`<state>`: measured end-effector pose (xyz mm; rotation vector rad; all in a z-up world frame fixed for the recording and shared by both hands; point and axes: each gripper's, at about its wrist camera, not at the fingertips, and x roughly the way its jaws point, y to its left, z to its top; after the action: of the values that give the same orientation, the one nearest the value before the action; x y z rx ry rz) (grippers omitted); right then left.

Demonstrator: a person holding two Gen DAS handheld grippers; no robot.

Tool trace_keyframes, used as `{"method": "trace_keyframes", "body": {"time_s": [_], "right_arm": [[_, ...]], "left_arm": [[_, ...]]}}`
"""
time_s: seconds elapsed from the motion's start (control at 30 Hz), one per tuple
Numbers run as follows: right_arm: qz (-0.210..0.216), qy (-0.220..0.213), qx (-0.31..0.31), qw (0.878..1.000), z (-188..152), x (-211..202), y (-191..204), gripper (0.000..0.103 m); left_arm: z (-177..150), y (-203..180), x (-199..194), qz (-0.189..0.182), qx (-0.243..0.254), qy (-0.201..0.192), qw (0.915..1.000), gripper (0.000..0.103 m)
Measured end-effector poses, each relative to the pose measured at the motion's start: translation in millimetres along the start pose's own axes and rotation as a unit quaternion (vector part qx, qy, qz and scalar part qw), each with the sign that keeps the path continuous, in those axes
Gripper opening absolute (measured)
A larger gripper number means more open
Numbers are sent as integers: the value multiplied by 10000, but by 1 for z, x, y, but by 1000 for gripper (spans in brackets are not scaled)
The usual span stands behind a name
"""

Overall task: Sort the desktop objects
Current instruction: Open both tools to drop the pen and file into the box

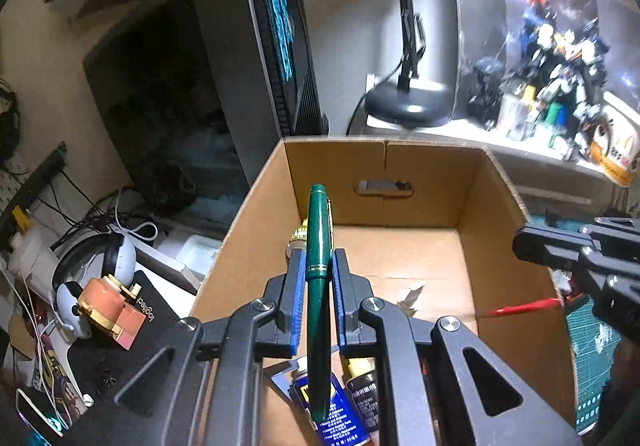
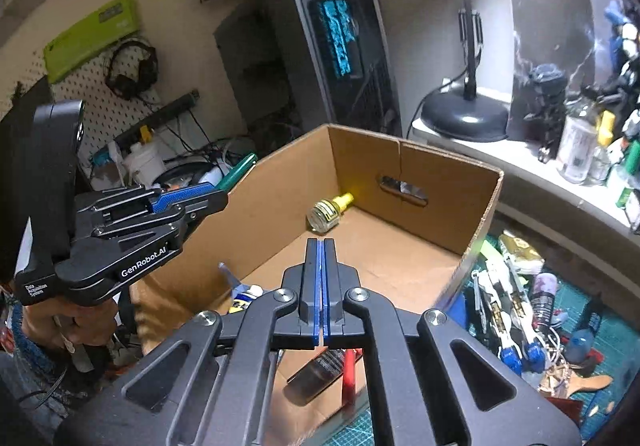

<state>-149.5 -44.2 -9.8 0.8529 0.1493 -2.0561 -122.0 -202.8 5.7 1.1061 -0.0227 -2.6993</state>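
Note:
My left gripper [image 1: 319, 266] is shut on a green pen [image 1: 319, 246] and holds it above the near left part of an open cardboard box [image 1: 424, 174]. The pen points toward the box's far wall. In the box lie a small yellow-capped bottle [image 2: 326, 214], a blue and yellow tube [image 1: 338, 414] and a dark bottle [image 2: 316, 374]. My right gripper [image 2: 322, 258] is shut and empty over the box's near edge. From the right wrist view the left gripper [image 2: 208, 190] shows at the left with the pen's tip [image 2: 240, 170] sticking out.
A computer tower [image 1: 256, 70] stands behind the box, a lamp base [image 1: 408, 102] and model figures [image 1: 560, 58] on a shelf at the right. Headphones [image 1: 92, 270] and cables lie to the left. A green cutting mat [image 2: 568, 334] with clutter lies right of the box. A red stick [image 1: 520, 309] crosses the box's right wall.

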Motion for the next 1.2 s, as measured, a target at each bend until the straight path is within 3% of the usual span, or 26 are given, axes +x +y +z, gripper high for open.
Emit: {"method": "trace_keyframes", "body": {"time_s": [0.37, 0.67, 0.73, 0.8, 0.87, 1.2], "right_arm": [[70, 135, 10, 9999, -3, 13, -6, 1], [87, 131, 37, 9999, -4, 7, -6, 2], [85, 128, 31, 9999, -4, 6, -6, 2], [82, 126, 24, 9999, -5, 4, -6, 2], [80, 124, 16, 9999, -6, 2, -6, 2], [36, 33, 128, 9999, -13, -14, -18, 2]], "left_arm": [[3, -2, 40, -23, 33, 649, 9979, 13], [4, -5, 44, 2, 130, 807, 9967, 14], [4, -6, 44, 60, 140, 796, 9967, 25], [4, -5, 40, 98, 99, 708, 9974, 61], [5, -4, 35, 117, 53, 595, 9981, 79], [2, -4, 11, 52, -16, 230, 9997, 81]]}}
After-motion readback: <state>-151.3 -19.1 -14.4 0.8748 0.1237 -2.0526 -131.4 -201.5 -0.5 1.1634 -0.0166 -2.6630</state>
